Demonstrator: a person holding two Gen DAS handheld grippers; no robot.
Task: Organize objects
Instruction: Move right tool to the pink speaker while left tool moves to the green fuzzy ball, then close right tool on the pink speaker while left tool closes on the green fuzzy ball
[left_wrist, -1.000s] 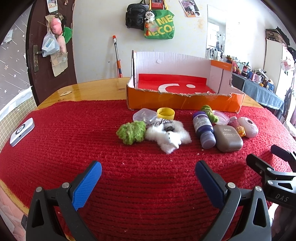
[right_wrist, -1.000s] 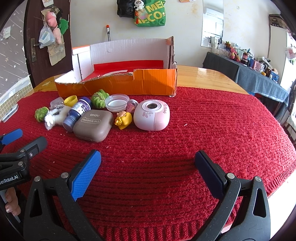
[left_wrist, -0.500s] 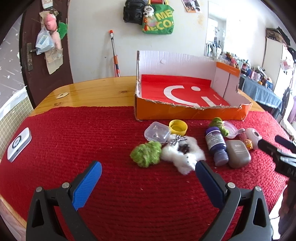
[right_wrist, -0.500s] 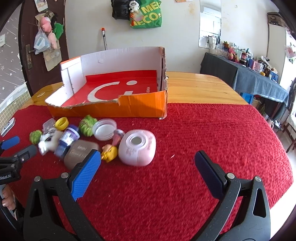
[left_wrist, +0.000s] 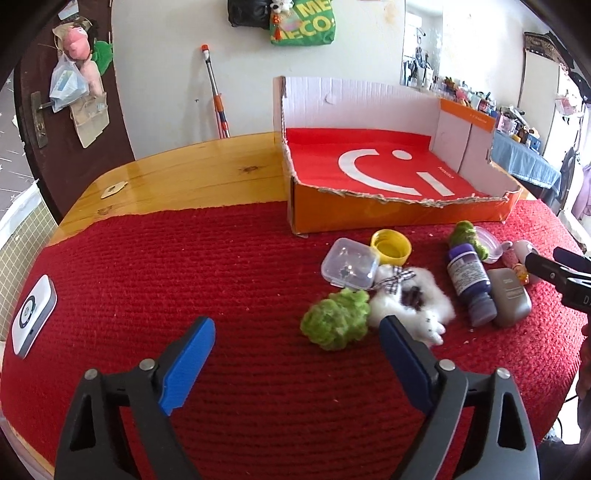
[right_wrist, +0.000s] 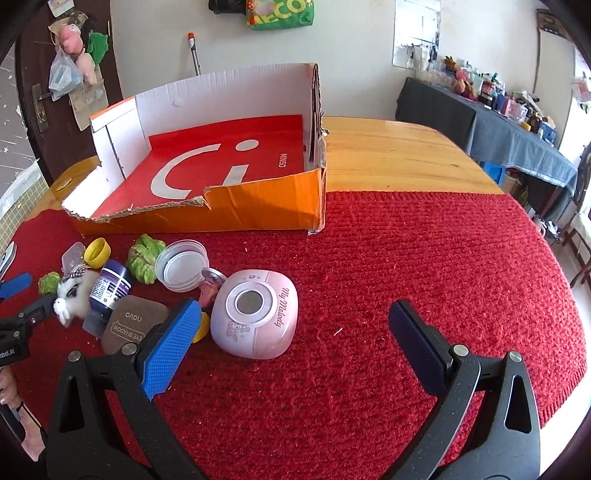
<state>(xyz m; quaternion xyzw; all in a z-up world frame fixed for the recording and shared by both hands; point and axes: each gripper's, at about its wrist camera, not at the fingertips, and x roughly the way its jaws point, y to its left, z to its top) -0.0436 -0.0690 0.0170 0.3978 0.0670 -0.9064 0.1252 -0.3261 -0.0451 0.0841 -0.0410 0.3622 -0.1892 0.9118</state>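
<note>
Beyond both my tongs, the orange box (left_wrist: 399, 212) is sitting empty on the counter (left_wrist: 192, 173). My right tongs (right_wrist: 295, 332) are gaping wide, gripping nothing, the pink case (right_wrist: 255, 314) lying just ahead between them. My left tongs (left_wrist: 295, 341) have just been narrowing, empty, the green tuft (left_wrist: 334, 323) lying just ahead.

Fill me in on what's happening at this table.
A person holds a gripper in each hand over a red mat, sorting small items. Both the left gripper and the right gripper are open and hold nothing; the left one's jaws have just been closing a little. The orange box is empty. The green pom-pom, white plush, purple bottle and pink case lie on the mat before it.
</note>
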